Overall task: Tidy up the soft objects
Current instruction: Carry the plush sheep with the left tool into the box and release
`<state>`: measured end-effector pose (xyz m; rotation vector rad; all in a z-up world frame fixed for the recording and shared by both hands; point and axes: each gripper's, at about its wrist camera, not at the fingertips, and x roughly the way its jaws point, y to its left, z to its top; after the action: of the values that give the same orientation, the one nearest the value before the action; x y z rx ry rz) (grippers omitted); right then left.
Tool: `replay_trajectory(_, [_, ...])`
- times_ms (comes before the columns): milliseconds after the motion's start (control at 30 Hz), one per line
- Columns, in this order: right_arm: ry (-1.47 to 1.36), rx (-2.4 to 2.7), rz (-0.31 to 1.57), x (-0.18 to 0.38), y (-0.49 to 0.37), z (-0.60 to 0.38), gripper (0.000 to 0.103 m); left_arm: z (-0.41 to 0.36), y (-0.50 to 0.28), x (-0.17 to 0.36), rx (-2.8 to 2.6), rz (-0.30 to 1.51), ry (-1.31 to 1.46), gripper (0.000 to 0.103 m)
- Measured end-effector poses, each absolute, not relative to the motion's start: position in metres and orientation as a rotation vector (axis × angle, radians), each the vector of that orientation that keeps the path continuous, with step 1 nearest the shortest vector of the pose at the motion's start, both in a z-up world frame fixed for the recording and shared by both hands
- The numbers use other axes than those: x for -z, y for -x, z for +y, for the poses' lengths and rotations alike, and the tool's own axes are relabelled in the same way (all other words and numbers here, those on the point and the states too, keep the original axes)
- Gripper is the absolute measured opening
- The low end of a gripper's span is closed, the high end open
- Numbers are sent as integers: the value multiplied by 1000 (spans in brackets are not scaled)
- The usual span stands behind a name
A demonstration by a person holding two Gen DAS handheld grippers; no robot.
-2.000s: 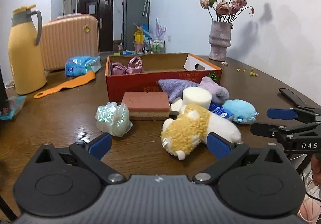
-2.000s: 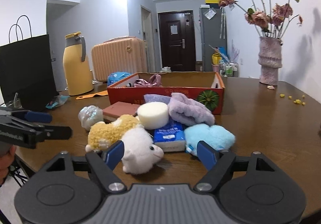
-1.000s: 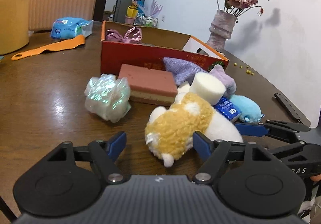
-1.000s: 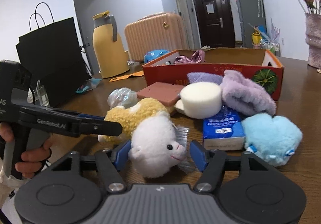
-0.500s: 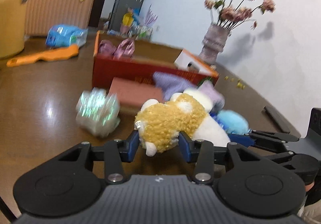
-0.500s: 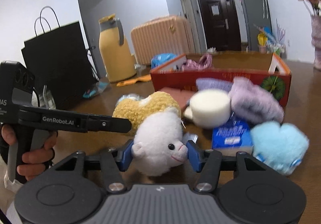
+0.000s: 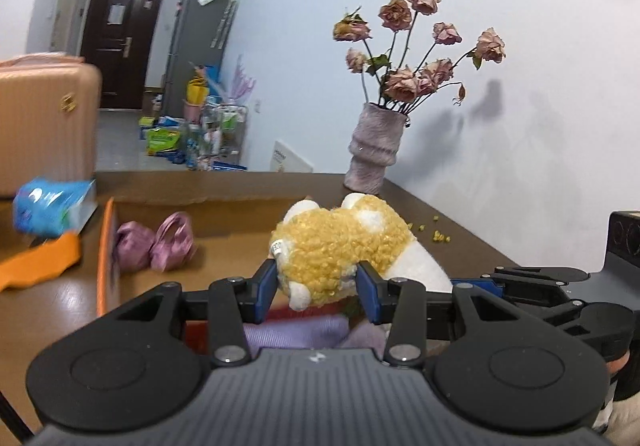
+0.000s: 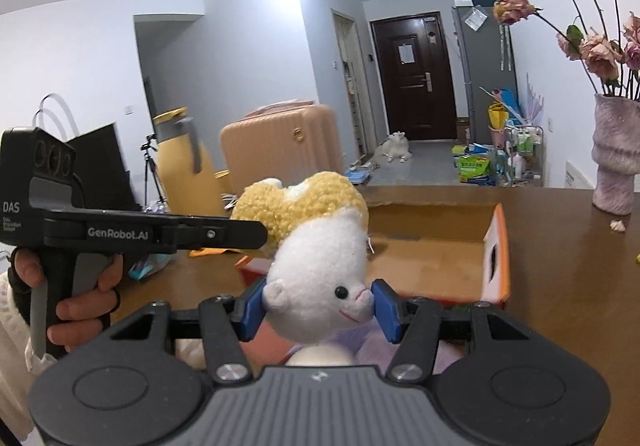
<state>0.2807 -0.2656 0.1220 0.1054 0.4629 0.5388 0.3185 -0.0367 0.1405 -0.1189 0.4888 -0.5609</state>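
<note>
While the plush sheep (image 7: pixel 348 246) is held aloft above the near wall of the cardboard box (image 7: pixel 105 246), it is clamped at both ends. The yellow woolly end is pinched by the left gripper (image 7: pixel 317 286); the white head is pinched at the cheeks by the right gripper (image 8: pixel 318 306), with its blue pads (image 8: pixel 385 311) pressed into the fur. The toy is stretched between the two tools, clear of the table (image 8: pixel 568 286).

Progress: one item only, a pink satin bow (image 7: pixel 154 242), is seen inside the box, at about 9 o'clock from the sheep in the left wrist view. The remainder of the box floor shows as bare cardboard. The sheep is judged to be mid-transfer and not yet released. At least a purple knit cloth (image 7: pixel 296 332) and a pale round object, partly hidden at 6 o'clock under the right gripper, are left outside; the rest of the pile cannot be seen from here.

Pose: both tools are levelled, pointed toward the box at 12 o'clock. The left gripper is seen side-on at 9 o'clock in the right wrist view, gripped pistol-fashion by the left hand (image 8: pixel 76 298).
</note>
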Motion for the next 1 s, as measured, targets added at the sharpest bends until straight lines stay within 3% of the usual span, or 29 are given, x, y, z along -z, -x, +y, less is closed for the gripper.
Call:
replay_trajectory(300, [-133,-494,545,-140,-384,-294,54,-72,-450,-152,628,574,120,44])
replay_trajectory(600, [-185,-412,708,-96,-511,-299,53,-88,-584,-85,584,806,185,43])
replay_trajectory(1000, [-64,-269,759,-48,-545,-266,59,-102,-623,-25,577,935,101,49])
